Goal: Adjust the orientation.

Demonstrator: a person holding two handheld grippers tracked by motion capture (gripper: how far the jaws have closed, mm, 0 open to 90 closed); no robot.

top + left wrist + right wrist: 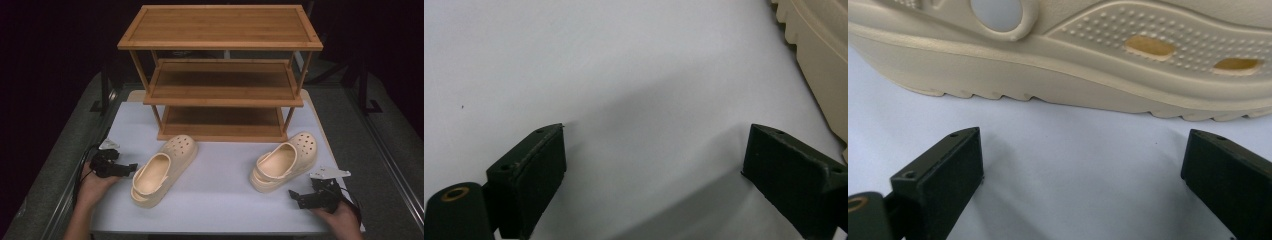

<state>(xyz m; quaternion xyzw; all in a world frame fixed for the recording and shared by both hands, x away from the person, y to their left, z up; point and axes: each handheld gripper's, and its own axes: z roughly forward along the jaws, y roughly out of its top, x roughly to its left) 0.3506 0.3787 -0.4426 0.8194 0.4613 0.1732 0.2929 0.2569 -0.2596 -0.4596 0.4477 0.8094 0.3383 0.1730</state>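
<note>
So: two cream clogs on a pale, smooth matte table [220,200], in front of a three-tier wooden rack [220,75] with slatted bamboo-look shelves and raised rims.

Left clog [162,170] lies toe toward the rack, angled up and right, heel near the left gripper [131,169]. Rounded foam shape, thick sole, round vent holes on the toe cap, open oval foot bed. In the left gripper view its sole edge [819,65] shows at top right, with a ribbed, toothed tread line.

Right clog [285,162] sits near the table's right side, toe also up and right, heel strap folded forward over the opening (looks that way from above). Right gripper view gives the side close up [1073,65]: smooth moulded foam, a round strap rivet, a patch of small raised dots with two oval vents, shallow wavy tread notches along the bottom.

Left gripper is held low just beside the left clog's heel, jaws spread wide with bare table between, touching nothing. Right gripper [295,196] is just below the right clog's heel, near but apart; jaws released too, wide gap, nothing between them. Jaw pads are black, blocky, matte with small screw holes.

Grey three-cornered plates sit on both grippers; cables trail toward the hands.
</note>
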